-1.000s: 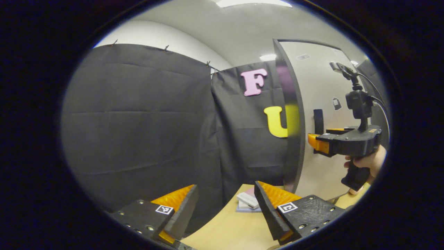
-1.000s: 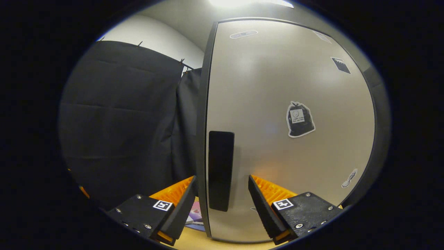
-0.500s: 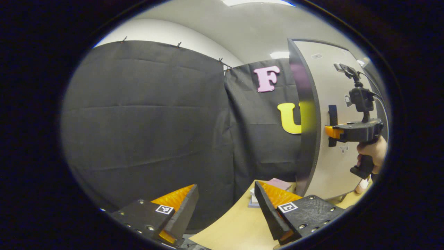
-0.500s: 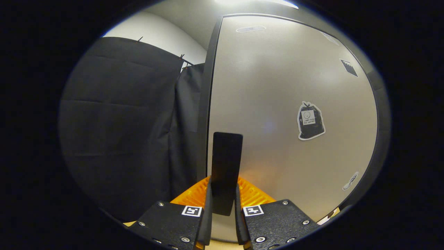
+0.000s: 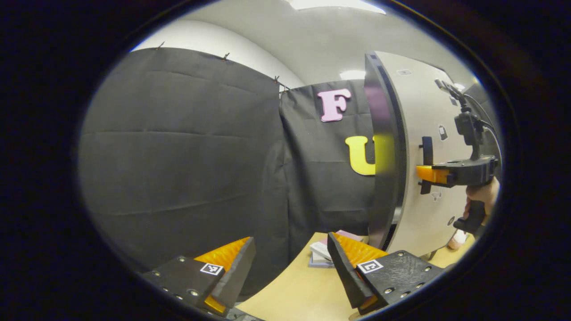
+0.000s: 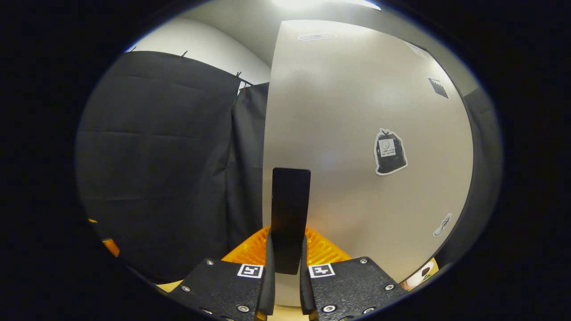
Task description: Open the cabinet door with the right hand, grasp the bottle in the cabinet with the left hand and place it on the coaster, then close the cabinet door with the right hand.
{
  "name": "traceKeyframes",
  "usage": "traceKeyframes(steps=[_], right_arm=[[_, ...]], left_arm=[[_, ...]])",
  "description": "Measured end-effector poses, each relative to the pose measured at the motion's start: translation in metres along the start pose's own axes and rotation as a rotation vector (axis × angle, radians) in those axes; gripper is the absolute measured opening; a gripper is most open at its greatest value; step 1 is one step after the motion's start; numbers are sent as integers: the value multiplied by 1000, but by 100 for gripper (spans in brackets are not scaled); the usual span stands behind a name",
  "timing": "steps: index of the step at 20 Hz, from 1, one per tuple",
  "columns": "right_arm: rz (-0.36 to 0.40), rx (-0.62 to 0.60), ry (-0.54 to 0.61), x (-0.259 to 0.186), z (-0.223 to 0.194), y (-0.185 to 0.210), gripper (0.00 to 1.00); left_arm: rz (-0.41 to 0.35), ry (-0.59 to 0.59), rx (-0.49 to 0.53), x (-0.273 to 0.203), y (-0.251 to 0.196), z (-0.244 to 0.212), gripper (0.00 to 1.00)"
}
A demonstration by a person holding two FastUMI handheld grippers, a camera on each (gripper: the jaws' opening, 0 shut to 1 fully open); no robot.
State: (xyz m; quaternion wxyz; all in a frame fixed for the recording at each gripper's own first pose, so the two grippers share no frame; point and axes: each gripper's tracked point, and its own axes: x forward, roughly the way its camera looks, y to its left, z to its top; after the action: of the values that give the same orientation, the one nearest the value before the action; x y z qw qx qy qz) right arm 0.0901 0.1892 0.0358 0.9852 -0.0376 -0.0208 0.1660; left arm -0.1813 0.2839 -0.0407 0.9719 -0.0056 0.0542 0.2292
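Observation:
In the right gripper view my right gripper (image 6: pixel 286 244) is shut on the black upright handle (image 6: pixel 290 200) of the pale grey cabinet door (image 6: pixel 357 125). The left gripper view has the same right gripper (image 5: pixel 423 173), held by a hand (image 5: pixel 482 194), clamped on the handle (image 5: pixel 427 151). The door (image 5: pixel 421 111) stands slightly ajar from the cabinet's dark side panel (image 5: pixel 379 156), with a narrow gap at its lower edge. The door hides the cabinet's inside. My left gripper (image 5: pixel 290 267) is open and holds nothing, low over the wooden table (image 5: pixel 294 294) to the left of the cabinet.
A small stack of flat books or pads (image 5: pixel 322 255) lies on the table by the cabinet's foot. Black cloth walls (image 5: pixel 178 156) close the left and back. Stickers (image 6: pixel 389 151) dot the door. A small pale object (image 6: pixel 419 274) peeks out at the door's lower right.
My right gripper went from open around the handle to shut on it. The door has since swung a little out from the cabinet. The left gripper stayed open and shifted only slightly.

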Motion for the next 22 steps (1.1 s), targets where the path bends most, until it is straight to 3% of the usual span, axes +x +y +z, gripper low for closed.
traceKeyframes(steps=[7, 14, 20, 21, 22], right_arm=[[33, 14, 15, -25, 1, 2, 22], [95, 16, 14, -51, 5, 0, 22], [219, 21, 4, -74, 7, -4, 23], [232, 19, 6, -77, 7, -6, 22], [251, 17, 7, -81, 7, -8, 22]], left_arm=[[-66, 31, -17, -1, 3, -8, 93], [-88, -9, 19, -20, -9, 15, 93], [-122, 3, 6, -48, -82, 24, 93], [-124, 0, 22, -54, -91, 25, 96], [-126, -4, 29, -60, -103, 29, 92]])
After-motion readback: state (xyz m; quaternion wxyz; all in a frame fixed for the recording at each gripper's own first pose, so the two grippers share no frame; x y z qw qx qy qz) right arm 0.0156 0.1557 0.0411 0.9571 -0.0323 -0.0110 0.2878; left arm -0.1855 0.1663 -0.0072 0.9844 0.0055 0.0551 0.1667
